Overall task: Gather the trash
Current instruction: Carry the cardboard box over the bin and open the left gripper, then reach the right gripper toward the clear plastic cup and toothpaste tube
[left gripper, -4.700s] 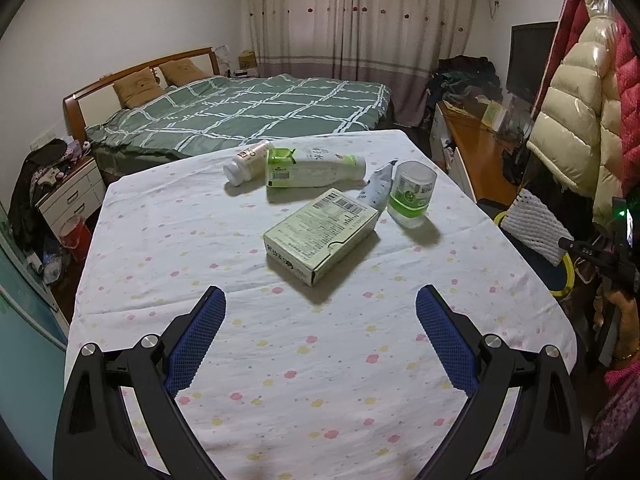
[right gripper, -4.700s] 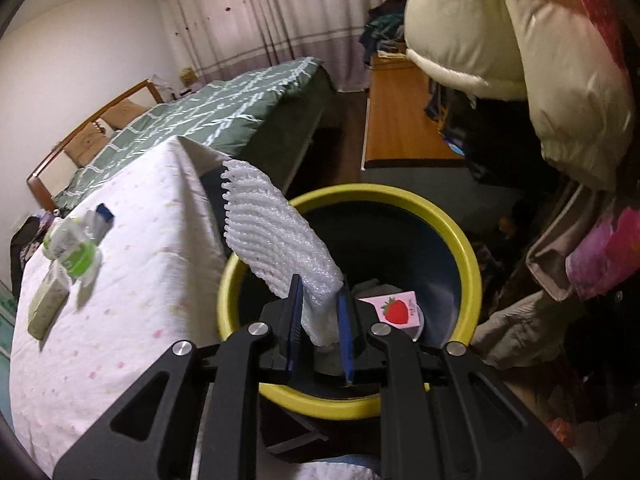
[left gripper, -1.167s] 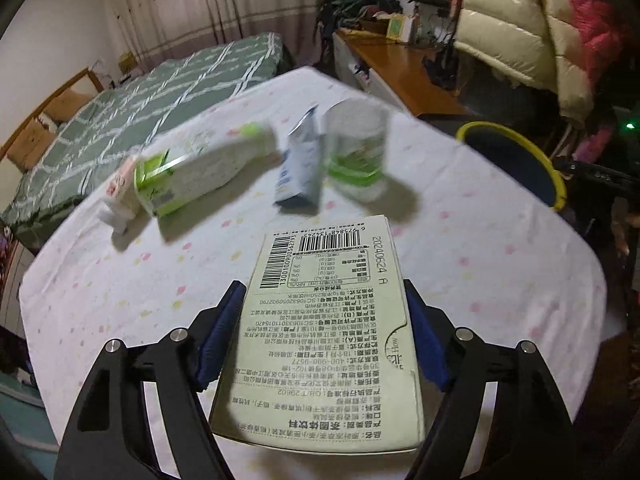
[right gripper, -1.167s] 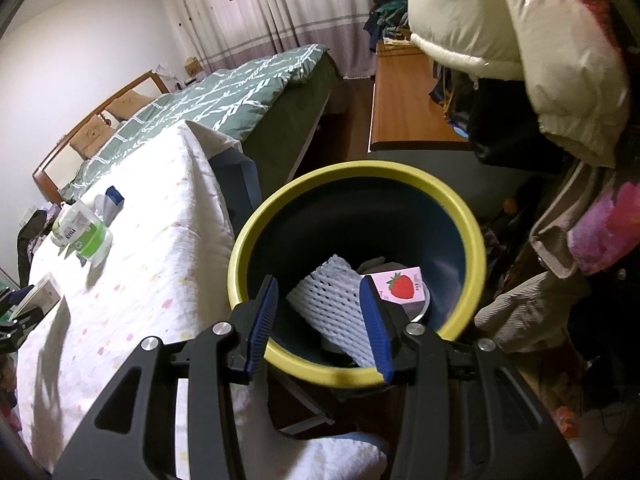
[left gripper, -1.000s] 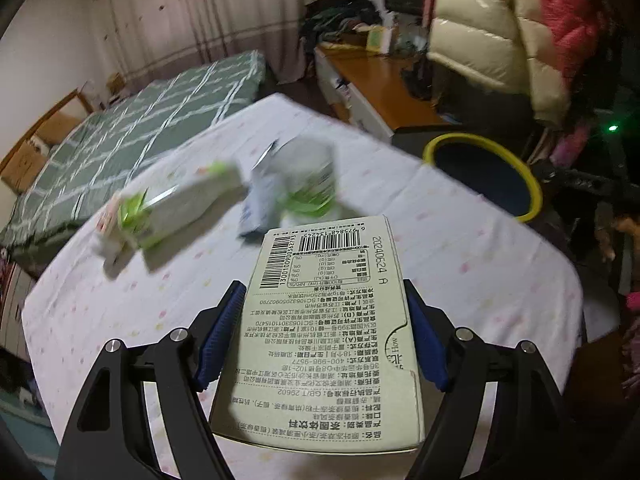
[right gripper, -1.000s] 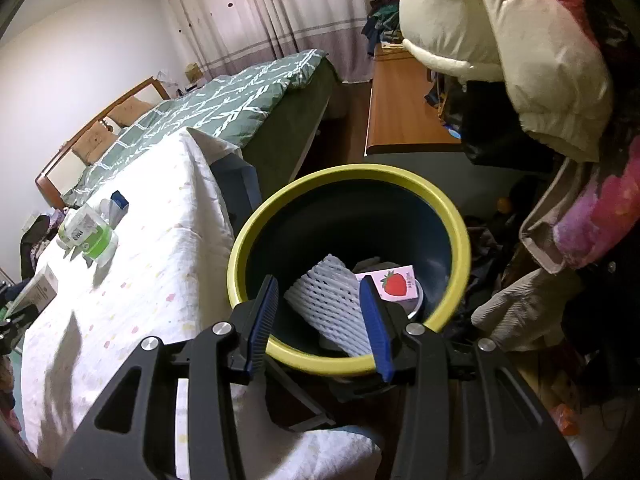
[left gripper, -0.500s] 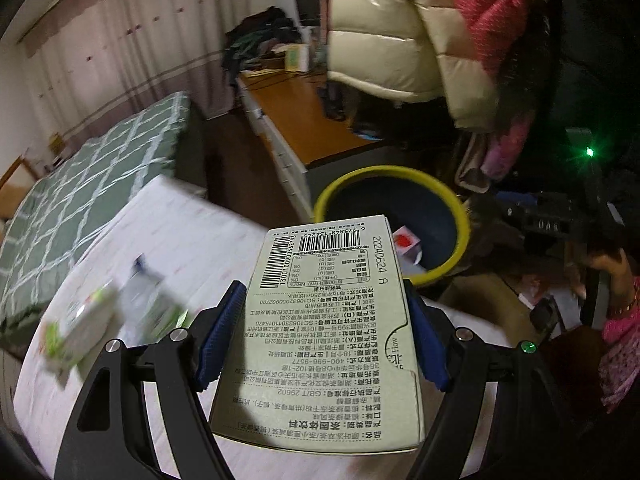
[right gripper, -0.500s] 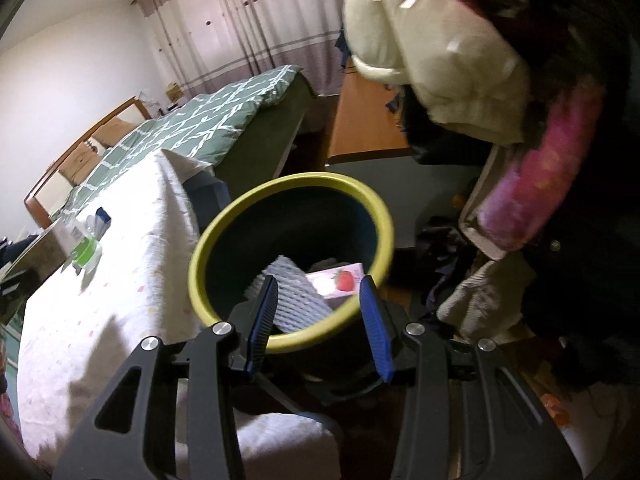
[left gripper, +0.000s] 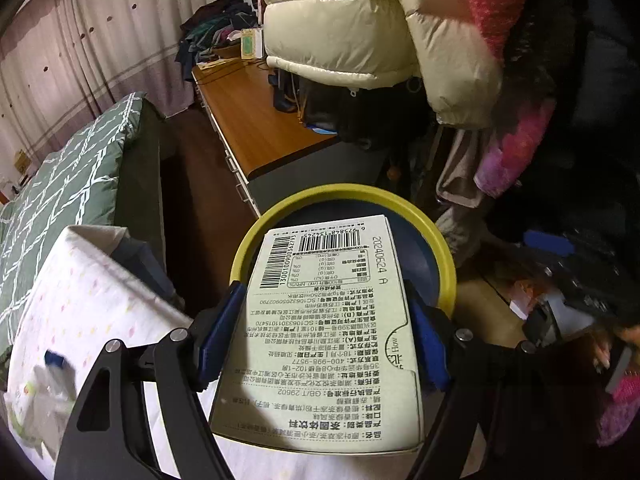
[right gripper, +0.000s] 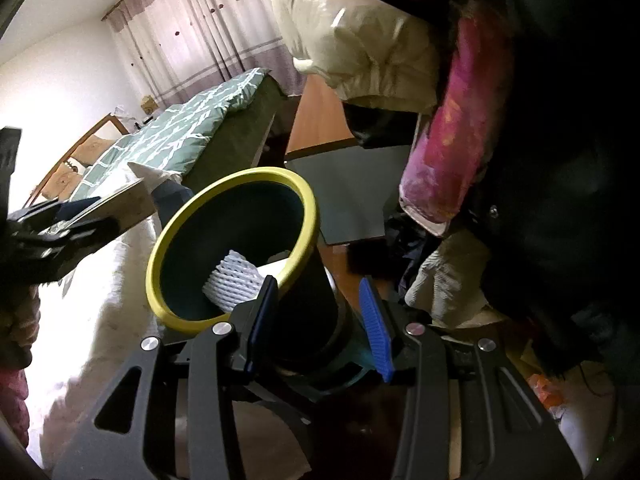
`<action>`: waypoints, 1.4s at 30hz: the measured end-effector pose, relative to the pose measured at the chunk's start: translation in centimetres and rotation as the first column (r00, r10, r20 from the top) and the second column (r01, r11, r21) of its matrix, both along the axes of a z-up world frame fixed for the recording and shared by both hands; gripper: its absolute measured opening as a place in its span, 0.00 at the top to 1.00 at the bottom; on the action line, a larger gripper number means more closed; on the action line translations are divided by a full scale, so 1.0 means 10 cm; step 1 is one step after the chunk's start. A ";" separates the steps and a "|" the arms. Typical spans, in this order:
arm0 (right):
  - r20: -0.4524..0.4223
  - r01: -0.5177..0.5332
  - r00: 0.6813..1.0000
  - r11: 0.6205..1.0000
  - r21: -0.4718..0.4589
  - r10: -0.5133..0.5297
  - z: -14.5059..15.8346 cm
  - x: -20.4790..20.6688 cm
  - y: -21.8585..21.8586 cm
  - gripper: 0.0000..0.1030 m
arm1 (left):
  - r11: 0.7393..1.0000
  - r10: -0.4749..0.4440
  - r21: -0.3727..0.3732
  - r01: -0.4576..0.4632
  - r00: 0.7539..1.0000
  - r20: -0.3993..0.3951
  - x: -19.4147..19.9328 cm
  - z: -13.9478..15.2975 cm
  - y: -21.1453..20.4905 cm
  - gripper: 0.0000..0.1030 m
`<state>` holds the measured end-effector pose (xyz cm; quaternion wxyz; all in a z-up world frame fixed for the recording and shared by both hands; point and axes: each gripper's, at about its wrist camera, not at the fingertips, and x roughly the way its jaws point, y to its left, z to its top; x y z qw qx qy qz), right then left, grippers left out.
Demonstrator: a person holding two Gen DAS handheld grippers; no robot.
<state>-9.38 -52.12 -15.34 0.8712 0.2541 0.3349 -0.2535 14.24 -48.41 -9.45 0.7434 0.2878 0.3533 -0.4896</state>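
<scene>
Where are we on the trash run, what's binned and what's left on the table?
Done: a white foam net and something pale beside it lie in the yellow-rimmed bin. In hand: the left gripper is clamped on the flat carton, its far end over the bin, not yet dropped. The right gripper is open and empty. Left: a blurred bottle shows on the table; anything else there is out of view.

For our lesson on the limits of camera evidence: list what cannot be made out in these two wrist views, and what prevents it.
- Left wrist: bin contents, hidden behind the held carton.
- Left wrist: items on the table at lower left, blurred.
- Right wrist: bin floor beneath the foam net, hidden by the rim.
- Right wrist: the carton's print, seen edge-on at the left edge.
</scene>
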 end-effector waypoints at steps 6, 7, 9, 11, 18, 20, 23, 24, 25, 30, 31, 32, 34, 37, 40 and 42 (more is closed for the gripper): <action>-0.011 -0.003 1.000 1.000 0.002 0.003 -0.02 0.02 0.02 0.60 | 0.996 0.086 -0.023 -0.085 0.996 0.029 0.15 -0.07 -0.15 0.14; -0.011 -0.006 1.000 1.000 0.002 0.006 -0.02 0.02 0.03 0.60 | 0.994 0.100 -0.040 -0.099 0.995 0.026 0.16 -0.03 -0.10 0.13; -0.013 -0.014 1.000 1.000 0.001 0.014 -0.01 0.04 0.07 0.60 | 0.990 0.125 -0.068 -0.123 0.992 0.028 0.18 0.07 0.04 0.11; -0.012 -0.022 1.000 1.000 0.002 0.022 -0.01 0.06 0.08 0.60 | 0.982 0.164 -0.101 -0.158 0.985 0.055 0.17 0.22 0.29 0.10; -0.003 -0.060 0.998 0.998 -0.009 0.060 0.05 0.17 0.23 0.60 | 0.935 0.318 -0.194 -0.298 0.945 0.082 0.04 0.63 1.27 0.08; -0.002 -0.073 0.997 0.997 -0.013 0.073 0.08 0.21 0.30 0.59 | 0.916 0.363 -0.219 -0.337 0.927 0.090 -0.01 0.72 1.54 0.07; -0.003 -0.092 0.996 0.995 -0.025 0.092 0.12 0.28 0.37 0.56 | 0.871 0.451 -0.265 -0.412 0.887 0.101 -0.08 0.85 2.07 0.05; -0.003 -0.103 0.995 0.994 -0.030 0.103 0.14 0.32 0.42 0.56 | 0.851 0.491 -0.277 -0.447 0.864 0.114 -0.10 0.89 2.28 0.05; -0.003 -0.110 0.994 0.993 -0.033 0.110 0.15 0.34 0.45 0.56 | 0.834 0.520 -0.287 -0.471 0.846 0.121 -0.12 0.91 2.43 0.05; -0.011 -0.165 0.986 0.985 -0.054 0.165 0.23 0.53 0.68 0.56 | 0.729 0.671 -0.317 -0.607 0.727 0.149 -0.22 0.95 3.29 0.05; -0.014 -0.182 0.983 0.982 -0.059 0.181 0.24 0.58 0.74 0.56 | 0.712 0.689 -0.322 -0.624 0.709 0.149 -0.24 0.94 3.42 0.05; -0.018 -0.200 0.980 0.978 -0.063 0.200 0.25 0.64 0.81 0.56 | 0.683 0.718 -0.330 -0.651 0.682 0.141 -0.26 0.93 3.60 0.05; -0.024 -0.233 0.972 0.970 -0.068 0.232 0.27 0.75 0.93 0.56 | 0.643 0.753 -0.337 -0.688 0.647 0.116 -0.29 0.88 3.85 0.05; -0.036 -0.305 0.952 0.949 -0.079 0.303 0.32 0.99 1.19 0.56 | 0.587 0.796 -0.341 -0.734 0.601 0.076 -0.32 0.79 4.21 0.05; -0.038 -0.380 0.925 0.921 -0.086 0.378 0.38 1.23 1.47 0.55 | 0.552 0.819 -0.334 -0.764 0.571 0.048 -0.34 0.69 4.46 0.05; -0.044 -0.420 0.908 0.902 -0.098 0.418 0.41 1.40 1.66 0.55 | 0.536 0.829 -0.328 -0.778 0.558 0.034 -0.34 0.62 4.58 0.05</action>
